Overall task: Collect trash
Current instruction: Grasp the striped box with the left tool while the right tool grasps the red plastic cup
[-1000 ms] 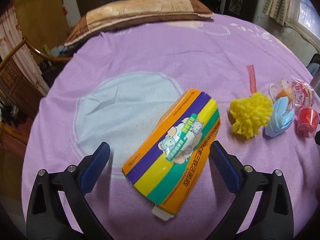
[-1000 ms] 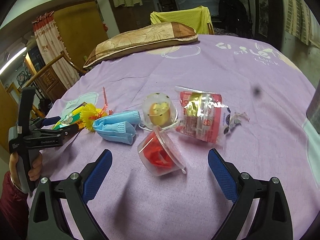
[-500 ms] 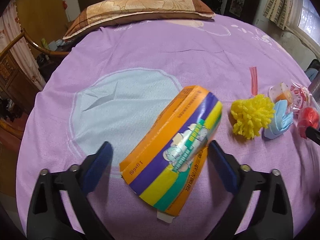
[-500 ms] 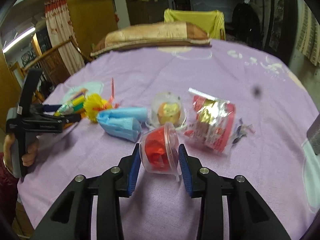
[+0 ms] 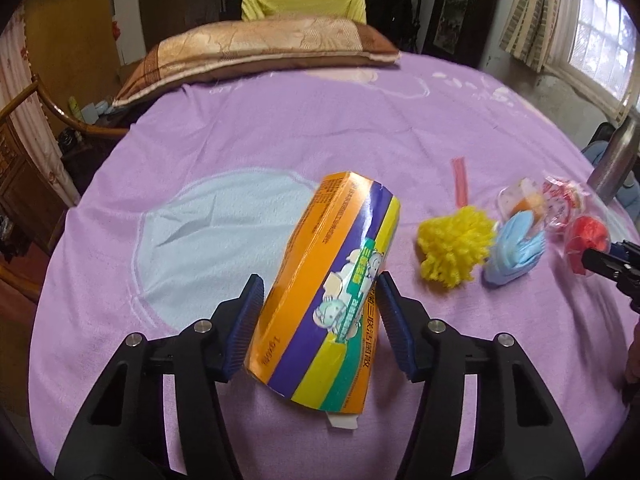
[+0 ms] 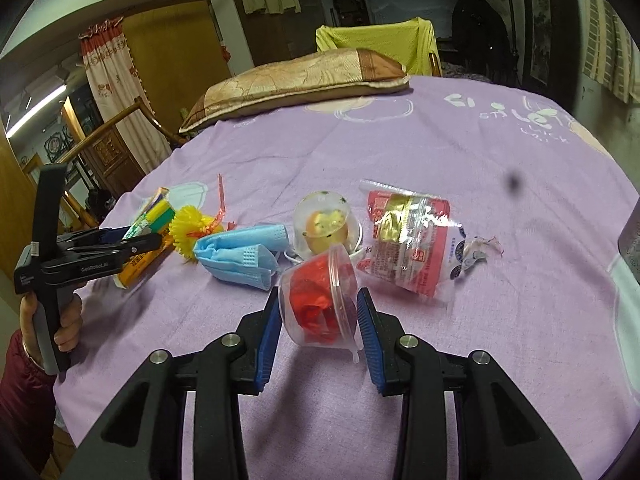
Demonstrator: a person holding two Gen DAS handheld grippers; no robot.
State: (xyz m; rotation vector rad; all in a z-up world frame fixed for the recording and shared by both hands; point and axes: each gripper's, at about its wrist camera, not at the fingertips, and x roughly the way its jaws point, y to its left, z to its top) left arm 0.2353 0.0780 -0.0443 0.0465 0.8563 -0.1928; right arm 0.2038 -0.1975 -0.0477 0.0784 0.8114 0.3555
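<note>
Diagonally, the striped box (image 5: pixel 328 296) (orange end far-left) crosses the left gripper (image 5: pixel 320 330)

A bed covered by a purple sheet (image 6: pixel 400 152) with pale cartoon prints fills both views. A brown and gold pillow (image 6: pixel 296 78) lies along its far edge, at the top of the frame. Across the middle of the right wrist view, left to right, lie a striped orange, purple and yellow box (image 5: pixel 332 292), a yellow pompom (image 6: pixel 188 230), a crumpled blue face mask (image 6: pixel 240 254), a clear domed cup (image 6: pixel 326 222) and a red snack wrapper (image 6: pixel 408 236). Below the mask, a clear cup holding red plastic (image 6: pixel 320 304) lies tipped on its side.
</note>
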